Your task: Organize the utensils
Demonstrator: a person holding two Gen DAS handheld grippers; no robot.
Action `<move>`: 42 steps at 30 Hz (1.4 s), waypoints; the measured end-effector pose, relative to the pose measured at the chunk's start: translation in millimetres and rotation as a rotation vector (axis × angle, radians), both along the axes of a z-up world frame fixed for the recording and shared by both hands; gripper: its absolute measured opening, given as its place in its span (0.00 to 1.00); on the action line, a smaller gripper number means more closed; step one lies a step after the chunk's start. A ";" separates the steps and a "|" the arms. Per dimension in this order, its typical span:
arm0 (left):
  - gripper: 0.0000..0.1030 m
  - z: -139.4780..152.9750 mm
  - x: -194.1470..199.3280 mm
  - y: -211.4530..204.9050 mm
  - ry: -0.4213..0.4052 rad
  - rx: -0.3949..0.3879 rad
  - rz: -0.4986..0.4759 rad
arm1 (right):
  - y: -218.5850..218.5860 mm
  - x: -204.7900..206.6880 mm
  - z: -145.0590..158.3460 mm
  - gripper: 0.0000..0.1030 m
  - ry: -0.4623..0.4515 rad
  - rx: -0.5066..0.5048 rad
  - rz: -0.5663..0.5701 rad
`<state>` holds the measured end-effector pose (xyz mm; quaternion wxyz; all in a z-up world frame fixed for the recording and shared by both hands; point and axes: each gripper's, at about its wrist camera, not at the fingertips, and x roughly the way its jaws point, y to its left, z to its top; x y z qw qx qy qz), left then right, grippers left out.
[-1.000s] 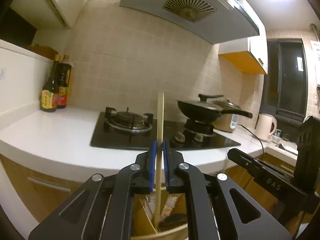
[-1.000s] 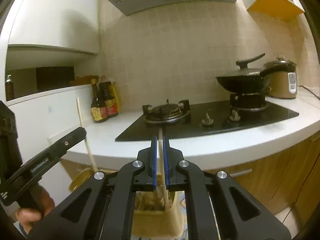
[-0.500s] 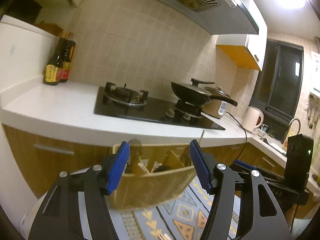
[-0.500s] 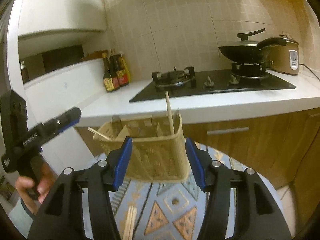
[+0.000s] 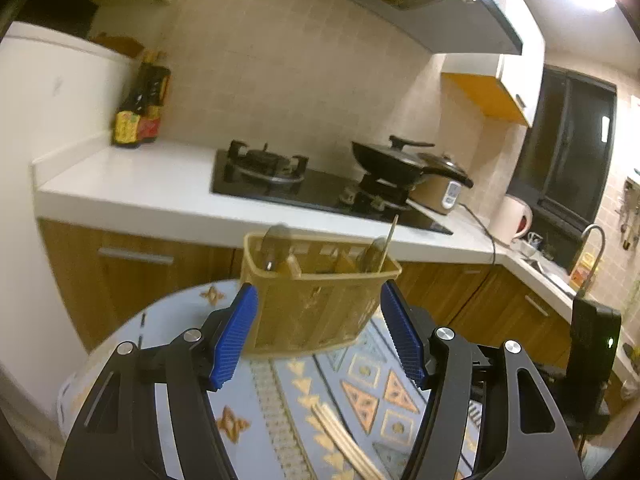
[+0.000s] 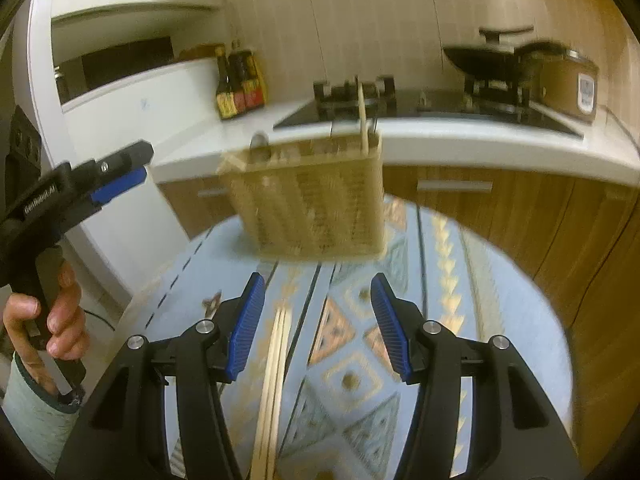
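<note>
Left wrist view: left gripper (image 5: 320,334) at lower centre, blue pads (image 5: 234,336) spread wide, nothing clamped. Utensil basket (image 5: 316,308) seen through the gap between the pads, standing further back on the round table (image 5: 256,412); no pad contact apparent. Basket tan, upright, divided inside; one chopstick (image 5: 389,242) standing up at its right end, dark utensil handles at left and right, kinds not discernible. Loose chopsticks (image 5: 344,444) flat on the patterned cloth, lower centre, between the gripper arms. Behind, middle of frame: white counter (image 5: 132,188), black gas hob (image 5: 288,184), wok (image 5: 394,162), sauce bottles (image 5: 138,120) at upper left.

Right wrist view, motion-blurred: right gripper (image 6: 318,326) at lower centre, released, pads apart and empty. Same basket (image 6: 312,208) at centre of frame, above the pads, well clear of them. One chopstick (image 6: 363,120) upright at its right end. Loose chopsticks (image 6: 274,380) just right of the left-hand pad, running down to the bottom edge. Left gripper (image 6: 120,176) at left edge, pointing toward the basket, held by a hand (image 6: 52,320) with a pale sleeve (image 6: 32,412) at lower left.
</note>
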<state>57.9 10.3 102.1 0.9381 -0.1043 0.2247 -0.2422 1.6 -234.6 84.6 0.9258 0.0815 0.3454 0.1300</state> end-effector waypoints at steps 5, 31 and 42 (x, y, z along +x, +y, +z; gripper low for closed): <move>0.60 -16.4 -14.3 -1.9 0.060 0.037 0.017 | 4.4 -22.4 -34.0 0.46 0.104 0.007 -0.003; 0.59 -120.9 -0.2 -34.7 0.427 0.186 -0.058 | 65.6 -44.7 -98.3 0.17 0.250 -0.195 0.086; 0.59 -137.0 -1.4 -58.8 0.478 0.226 -0.084 | 52.8 -53.0 -103.4 0.03 0.245 -0.193 0.039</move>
